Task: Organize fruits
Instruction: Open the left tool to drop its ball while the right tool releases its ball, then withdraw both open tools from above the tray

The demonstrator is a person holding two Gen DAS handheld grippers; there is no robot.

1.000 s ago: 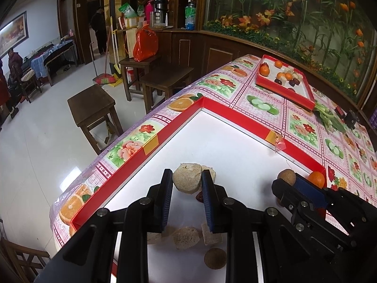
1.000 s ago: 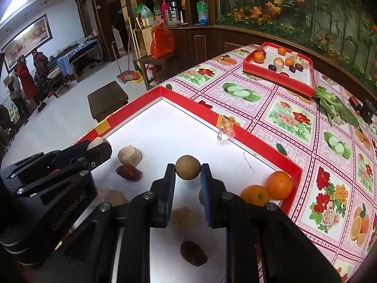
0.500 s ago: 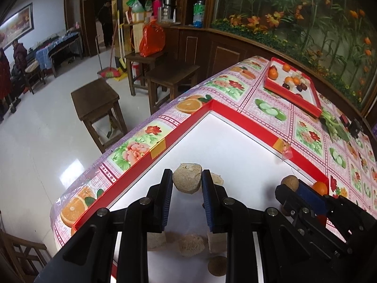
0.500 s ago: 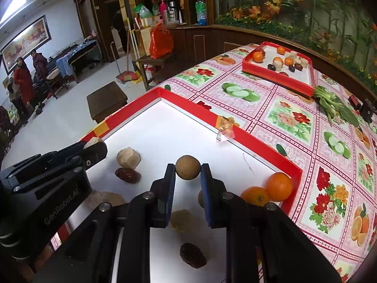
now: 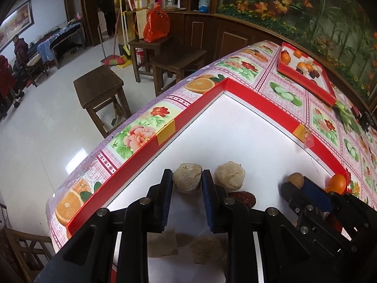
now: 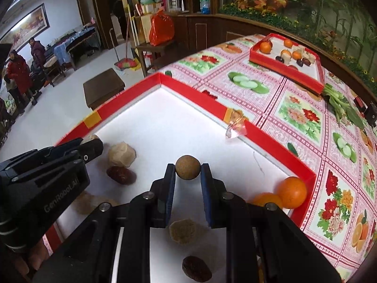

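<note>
My left gripper [image 5: 186, 181] is shut on a tan, rough lump of fruit [image 5: 186, 180] over the near left side of the red-rimmed white tray [image 5: 202, 99]. Beside it lie a second tan lump [image 5: 230, 175] and a dark red date [image 5: 245, 198]. My right gripper [image 6: 188, 170] is shut on a small round brown fruit [image 6: 187, 167] near the tray's middle. Two oranges [image 6: 291, 192] rest in the tray's right corner. More tan lumps [image 6: 182, 231] and another date [image 6: 196, 268] lie under the grippers. In the right wrist view the left gripper [image 6: 94, 145] shows at the left.
A second red tray [image 6: 282, 67] with oranges, dates and pale pieces stands far back on the flowered tablecloth [image 6: 299, 115]. Green vegetables [image 6: 339, 103] lie beside it. A crumpled clear wrapper [image 6: 235, 127] sits on the near tray's rim. Wooden stools [image 5: 101, 92] and people stand left of the table.
My left gripper has moved left and lower with its tan lump, so the second lump and the date now show to its right. The right gripper has stayed put.
</note>
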